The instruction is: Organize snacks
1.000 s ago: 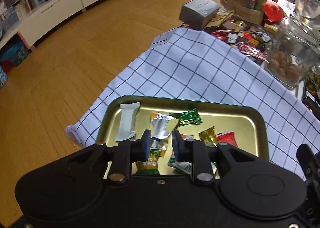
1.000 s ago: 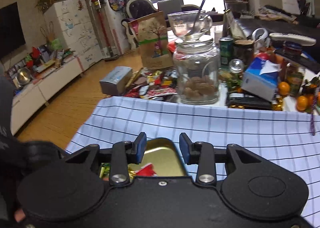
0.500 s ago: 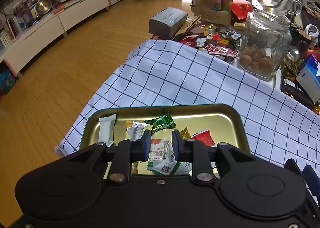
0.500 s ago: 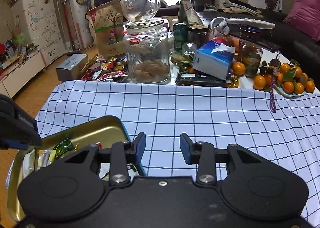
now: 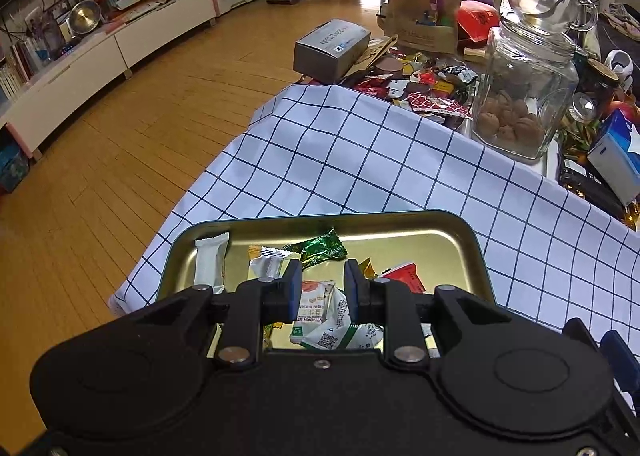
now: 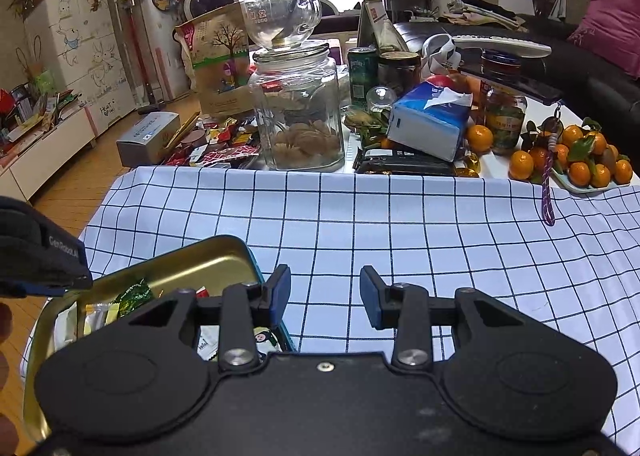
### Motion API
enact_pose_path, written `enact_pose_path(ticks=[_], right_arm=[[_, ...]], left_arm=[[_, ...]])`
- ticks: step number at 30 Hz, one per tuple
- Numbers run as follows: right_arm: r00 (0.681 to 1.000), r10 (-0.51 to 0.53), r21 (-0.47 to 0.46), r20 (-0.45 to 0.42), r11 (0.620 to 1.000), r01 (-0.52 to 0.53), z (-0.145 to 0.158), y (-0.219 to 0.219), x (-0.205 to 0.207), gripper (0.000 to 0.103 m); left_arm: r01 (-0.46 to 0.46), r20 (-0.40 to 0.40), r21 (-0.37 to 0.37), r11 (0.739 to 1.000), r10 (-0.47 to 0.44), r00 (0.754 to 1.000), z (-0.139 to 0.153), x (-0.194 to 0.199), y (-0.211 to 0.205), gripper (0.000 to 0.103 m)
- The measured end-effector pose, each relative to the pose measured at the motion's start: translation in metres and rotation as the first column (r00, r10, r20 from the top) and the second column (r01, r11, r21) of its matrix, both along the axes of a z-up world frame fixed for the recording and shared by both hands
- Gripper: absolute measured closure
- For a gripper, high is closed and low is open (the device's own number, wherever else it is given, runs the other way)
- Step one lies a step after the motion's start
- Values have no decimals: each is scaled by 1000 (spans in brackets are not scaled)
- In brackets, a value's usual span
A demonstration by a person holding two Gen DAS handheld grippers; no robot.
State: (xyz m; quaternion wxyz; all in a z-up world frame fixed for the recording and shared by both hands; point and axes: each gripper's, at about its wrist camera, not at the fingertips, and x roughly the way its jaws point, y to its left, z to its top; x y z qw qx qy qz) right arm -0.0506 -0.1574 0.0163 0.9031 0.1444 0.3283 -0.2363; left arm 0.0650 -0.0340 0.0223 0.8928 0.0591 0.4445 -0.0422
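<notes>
My left gripper (image 5: pixel 322 283) hangs over the tin (image 5: pixel 460 232), jaws parted with a narrow gap and nothing between them. Right under that gap lies a white packet (image 5: pixel 320 306), with a green candy (image 5: pixel 322 248) just beyond it, a white bar (image 5: pixel 211 262) at the tin's left side and a red packet (image 5: pixel 404 275) toward its right. My right gripper (image 6: pixel 325 294) is wide apart and empty too, off the tin's right edge, over bare cloth (image 6: pixel 400 224).

So the snacks sit loose in the tin, and I judge I'm at the picking stage: choosing one piece to lift. Next I'd want the left jaws dropped around the white packet and closed on its crinkly edge without dragging its neighbours; the wrappers overlap, so that could slip.

Beyond the tin, the checked cloth covers the table's near part. Past the cloth stand a glass jar (image 6: pixel 298 112), a heap of wrapped sweets (image 5: pixel 424 90), a tissue pack (image 6: pixel 430 124) and oranges (image 6: pixel 576 162). Left of the tin, wooden floor (image 5: pixel 132 144) runs to a low white cabinet (image 5: pixel 100 56).
</notes>
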Motion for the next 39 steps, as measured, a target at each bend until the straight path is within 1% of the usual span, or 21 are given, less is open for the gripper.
enact_pose_path(ticks=[24,39], right_arm=[[999,28,7,-21,1000,-28,-3,5,-1,63],[999,20,17,-36,1000,-19,-10,2,-3,63]], left_arm=[[18,-8,-9,1000,-18,1000,0,-1,-2,70],[28,-26,-9,1000,-28,999,-3,0,-7,70]])
